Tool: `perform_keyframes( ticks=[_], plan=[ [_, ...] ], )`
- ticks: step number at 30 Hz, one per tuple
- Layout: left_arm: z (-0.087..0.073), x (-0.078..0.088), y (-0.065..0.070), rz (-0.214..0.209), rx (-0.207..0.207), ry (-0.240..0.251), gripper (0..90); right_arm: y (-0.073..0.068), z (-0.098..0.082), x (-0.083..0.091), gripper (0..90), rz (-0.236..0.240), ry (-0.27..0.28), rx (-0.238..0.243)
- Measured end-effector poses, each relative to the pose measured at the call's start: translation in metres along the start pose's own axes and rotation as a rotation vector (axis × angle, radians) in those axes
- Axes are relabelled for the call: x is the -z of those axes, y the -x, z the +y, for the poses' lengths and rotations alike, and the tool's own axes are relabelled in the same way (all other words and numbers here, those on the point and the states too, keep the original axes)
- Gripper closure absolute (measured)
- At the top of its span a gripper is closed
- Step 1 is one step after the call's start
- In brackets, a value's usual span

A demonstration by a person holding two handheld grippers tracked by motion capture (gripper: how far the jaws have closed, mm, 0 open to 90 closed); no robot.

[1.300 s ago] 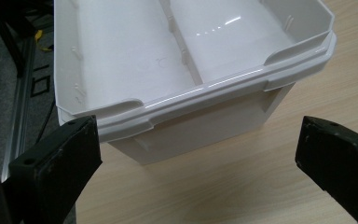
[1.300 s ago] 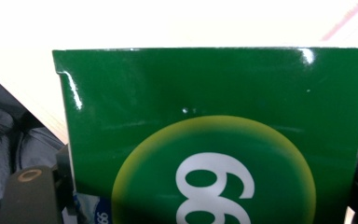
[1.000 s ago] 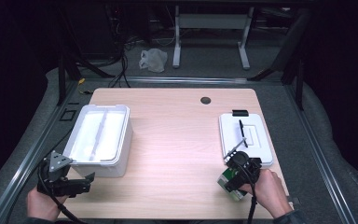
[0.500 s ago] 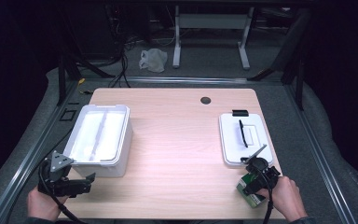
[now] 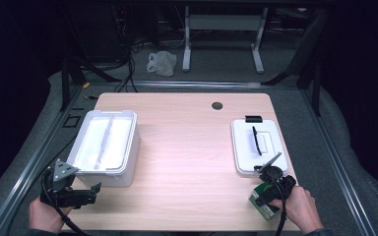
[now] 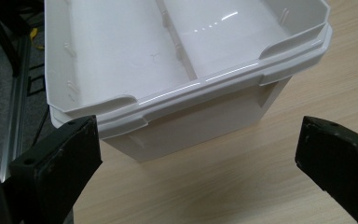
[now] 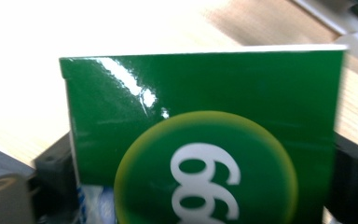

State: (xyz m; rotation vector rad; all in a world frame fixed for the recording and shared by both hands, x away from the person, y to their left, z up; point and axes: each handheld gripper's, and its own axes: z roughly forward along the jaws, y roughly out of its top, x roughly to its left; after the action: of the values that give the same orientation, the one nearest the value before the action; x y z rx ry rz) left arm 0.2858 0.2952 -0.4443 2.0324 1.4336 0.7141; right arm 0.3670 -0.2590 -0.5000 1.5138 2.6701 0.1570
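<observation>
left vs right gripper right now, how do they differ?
The left gripper stands open with nothing between its jaws; the right gripper is shut on a green box. The left gripper sits at the table's near left corner facing the white bin; the right gripper sits at the near right corner, just in front of the white lid. Both are hand-held, low over the wooden table.

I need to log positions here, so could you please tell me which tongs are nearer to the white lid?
Right. The right tongs, shut on a green box, sit just below the white lid; the left tongs hover across the table by the white bin.
</observation>
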Motion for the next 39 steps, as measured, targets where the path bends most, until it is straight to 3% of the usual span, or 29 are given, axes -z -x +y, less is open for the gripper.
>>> perform_keyframes(
  ticks=[6,13,17,19,20,21,22,24,25,29,31,32,33,34,35,36,39],
  plan=[
    [0.001,0.002,0.000,-0.013,0.008,0.000,0.0,0.000,-0.002,0.008,1.2,0.013,0.018,0.000],
    [0.011,0.008,-0.006,-0.028,0.031,0.002,0.0,-0.003,-0.002,0.030,0.0,0.008,0.069,-0.008],
    [0.029,0.009,-0.010,-0.017,0.024,-0.002,0.0,-0.001,-0.003,0.042,0.0,0.003,0.116,-0.019],
    [0.049,0.001,-0.016,-0.014,0.019,-0.038,0.0,0.000,-0.003,0.049,0.0,0.003,0.144,-0.028],
    [0.049,0.001,-0.016,-0.014,0.019,-0.038,0.0,0.000,-0.003,0.049,0.0,0.003,0.144,-0.028],
    [0.064,-0.009,-0.022,-0.022,0.021,-0.085,0.0,0.000,-0.002,0.052,0.0,0.001,0.146,-0.031],
    [0.064,-0.009,-0.022,-0.022,0.021,-0.085,0.0,0.000,-0.002,0.052,0.0,0.001,0.146,-0.031],
    [0.080,-0.020,-0.029,-0.049,0.040,-0.136,0.2,0.000,-0.002,0.052,0.0,0.000,0.149,-0.029],
    [0.096,-0.031,-0.035,-0.068,0.048,-0.180,2.8,-0.001,-0.002,0.053,0.0,0.000,0.151,-0.029],
    [0.124,-0.052,-0.041,-0.097,0.072,-0.268,5.9,-0.002,-0.002,0.053,0.0,0.002,0.152,-0.027],
    [0.135,-0.065,-0.043,-0.104,0.080,-0.329,7.7,-0.003,-0.002,0.053,0.2,0.003,0.151,-0.022],
    [0.135,-0.065,-0.043,-0.104,0.080,-0.329,8.3,-0.003,-0.002,0.053,0.2,0.003,0.151,-0.022],
    [0.144,-0.074,-0.045,-0.106,0.091,-0.374,9.8,-0.003,-0.002,0.054,0.4,0.001,0.152,-0.022],
    [0.144,-0.074,-0.045,-0.106,0.091,-0.374,10.5,-0.003,-0.002,0.054,0.6,0.001,0.151,-0.020],
    [0.152,-0.082,-0.046,-0.103,0.097,-0.413,12.5,-0.003,-0.002,0.054,0.8,0.002,0.151,-0.019],
    [0.152,-0.082,-0.046,-0.103,0.097,-0.413,14.2,-0.003,-0.003,0.054,1.0,0.003,0.151,-0.020],
    [0.163,-0.095,-0.046,-0.104,0.111,-0.482,19.5,-0.002,-0.003,0.053,1.4,0.000,0.151,-0.023]
  ],
)
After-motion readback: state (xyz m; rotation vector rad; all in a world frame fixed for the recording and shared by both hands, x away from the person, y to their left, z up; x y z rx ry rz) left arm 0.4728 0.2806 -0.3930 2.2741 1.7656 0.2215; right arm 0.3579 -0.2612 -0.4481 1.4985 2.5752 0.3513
